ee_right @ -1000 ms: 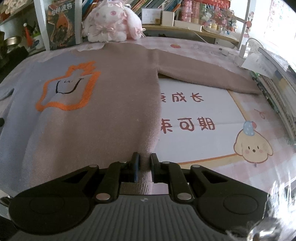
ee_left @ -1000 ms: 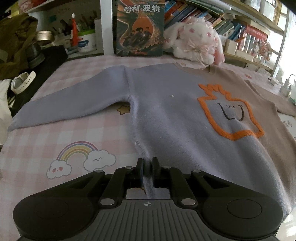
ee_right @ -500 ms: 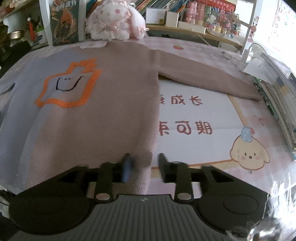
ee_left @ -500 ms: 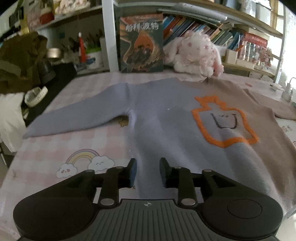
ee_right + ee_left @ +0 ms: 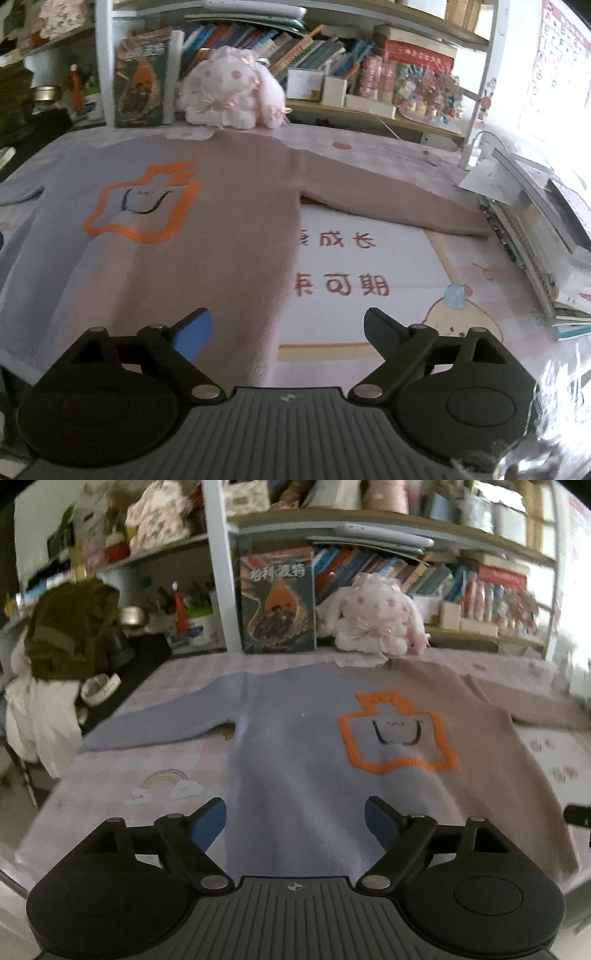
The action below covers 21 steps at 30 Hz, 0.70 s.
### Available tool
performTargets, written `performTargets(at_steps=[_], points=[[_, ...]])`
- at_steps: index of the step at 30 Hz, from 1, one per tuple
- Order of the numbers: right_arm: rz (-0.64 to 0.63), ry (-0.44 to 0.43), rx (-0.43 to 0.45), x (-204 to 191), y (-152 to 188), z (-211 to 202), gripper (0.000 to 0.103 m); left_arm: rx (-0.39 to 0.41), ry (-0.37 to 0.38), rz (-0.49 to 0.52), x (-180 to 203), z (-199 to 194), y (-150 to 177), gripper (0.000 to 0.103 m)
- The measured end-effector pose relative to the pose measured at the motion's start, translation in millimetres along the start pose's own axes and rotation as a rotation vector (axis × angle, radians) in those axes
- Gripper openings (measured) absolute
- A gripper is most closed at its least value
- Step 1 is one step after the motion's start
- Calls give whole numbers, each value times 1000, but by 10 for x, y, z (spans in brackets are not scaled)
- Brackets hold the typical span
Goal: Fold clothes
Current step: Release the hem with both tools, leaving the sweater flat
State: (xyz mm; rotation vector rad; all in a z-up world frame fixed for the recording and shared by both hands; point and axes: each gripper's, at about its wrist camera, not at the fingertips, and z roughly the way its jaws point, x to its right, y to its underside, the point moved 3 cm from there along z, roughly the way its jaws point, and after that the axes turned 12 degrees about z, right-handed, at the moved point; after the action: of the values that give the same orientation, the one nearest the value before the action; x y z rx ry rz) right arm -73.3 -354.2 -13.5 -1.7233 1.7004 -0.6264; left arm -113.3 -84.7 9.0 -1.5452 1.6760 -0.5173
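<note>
Sweater (image 5: 303, 760) flat beyond spread fingers (image 5: 207, 821)

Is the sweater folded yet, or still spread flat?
Spread flat, unfolded: the sweater lies face up on the table, its orange design showing and both sleeves stretched out sideways.

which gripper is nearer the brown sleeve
Right. The right gripper hangs open over the sweater's brown side, the brown sleeve just ahead; the left gripper is open over the lilac side.
</note>
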Motion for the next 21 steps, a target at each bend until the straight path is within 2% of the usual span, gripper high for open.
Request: performTargets(at_steps=[4,11,17,21], points=[[10,-34,-8,-64,121,-73,91,-1,-14,49,77,-115,78,89],[9,-32,-7,-172,217,-164,92,9,26,84,49,-110,150,92],[27,14,2,-373,252,-207,92,40,88,132,-119,1,222,92],[73,73,26,-628,285,-244,92,87,147,210,-384,119,251,92]])
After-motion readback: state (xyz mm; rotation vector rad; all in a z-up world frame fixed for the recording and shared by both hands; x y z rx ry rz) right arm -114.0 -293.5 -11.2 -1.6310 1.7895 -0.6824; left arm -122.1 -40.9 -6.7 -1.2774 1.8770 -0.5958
